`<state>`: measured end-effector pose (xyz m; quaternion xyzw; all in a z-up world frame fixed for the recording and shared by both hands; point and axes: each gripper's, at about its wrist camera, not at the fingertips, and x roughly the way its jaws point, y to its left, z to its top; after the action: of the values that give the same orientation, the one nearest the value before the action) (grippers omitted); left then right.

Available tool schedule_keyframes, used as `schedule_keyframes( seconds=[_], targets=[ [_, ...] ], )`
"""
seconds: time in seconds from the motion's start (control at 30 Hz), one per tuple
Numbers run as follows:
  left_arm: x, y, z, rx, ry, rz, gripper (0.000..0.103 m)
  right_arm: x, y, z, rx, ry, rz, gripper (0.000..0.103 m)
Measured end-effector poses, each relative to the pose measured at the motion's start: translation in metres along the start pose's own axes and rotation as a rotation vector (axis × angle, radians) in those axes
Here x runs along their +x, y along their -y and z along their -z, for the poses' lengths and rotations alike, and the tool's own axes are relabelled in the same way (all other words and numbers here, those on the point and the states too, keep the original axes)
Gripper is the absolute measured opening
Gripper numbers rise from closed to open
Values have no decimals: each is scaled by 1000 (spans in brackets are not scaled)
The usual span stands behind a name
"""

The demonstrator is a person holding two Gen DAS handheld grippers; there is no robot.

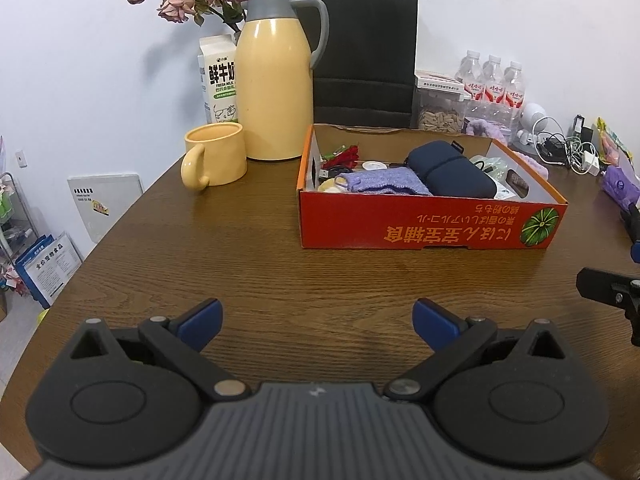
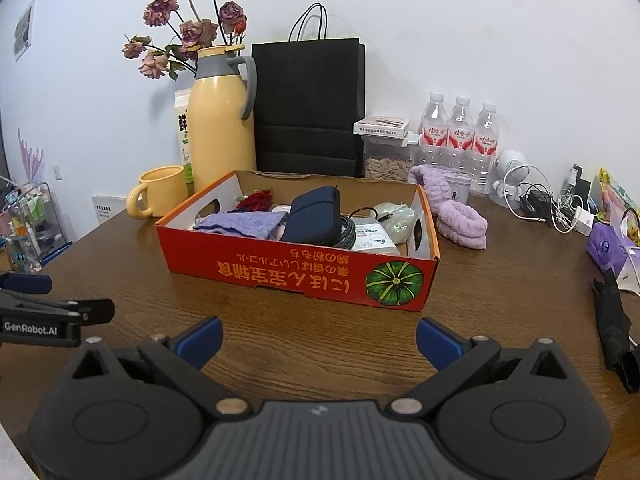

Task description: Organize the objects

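Nearest to me, the left gripper (image 1: 318, 322) is hovering over bare wood with its blue-tipped jaws spread wide and nothing between them. The right gripper (image 2: 319, 338) is doing the same beside it, jaws parted and empty, low over the brown wood-grain table (image 2: 280, 344).

Straight ahead of both is sitting the shallow red-orange cardboard box with a green pumpkin printed on its front wall (image 2: 304, 276). Its long axis is running across the view, left to right, so its long printed wall is facing the jaws. In the right wrist view the box is turned slightly, its pumpkin corner lying closest to the right gripper.

Inside, a folded lavender knit cloth (image 2: 240, 222) is lying toward the left, and a dark navy fabric pouch (image 2: 316, 218) is resting in the middle, its long axis slanting from front to back.

To the right of the box, still loose on the table, a fluffy lilac plush band (image 2: 460, 226) is lying just beside the box's right end wall. I judge it the likeliest next piece, and the right hand is the nearer one for it.

Farther back a pale yellow ceramic mug (image 1: 214, 156) and a tall yellow thermos jug with a grey handle (image 1: 274, 80) are standing upright near the wall.
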<state>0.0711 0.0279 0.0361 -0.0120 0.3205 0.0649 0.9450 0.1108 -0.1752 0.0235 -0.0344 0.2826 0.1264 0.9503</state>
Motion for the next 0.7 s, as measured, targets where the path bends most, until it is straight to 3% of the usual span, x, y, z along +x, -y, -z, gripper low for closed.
schedule_keyframes(
  seconds=[0.7],
  targets=[
    [1,0,0,2,-1,-4,103,0,-1,-1,1,3,-1,103]
  ],
)
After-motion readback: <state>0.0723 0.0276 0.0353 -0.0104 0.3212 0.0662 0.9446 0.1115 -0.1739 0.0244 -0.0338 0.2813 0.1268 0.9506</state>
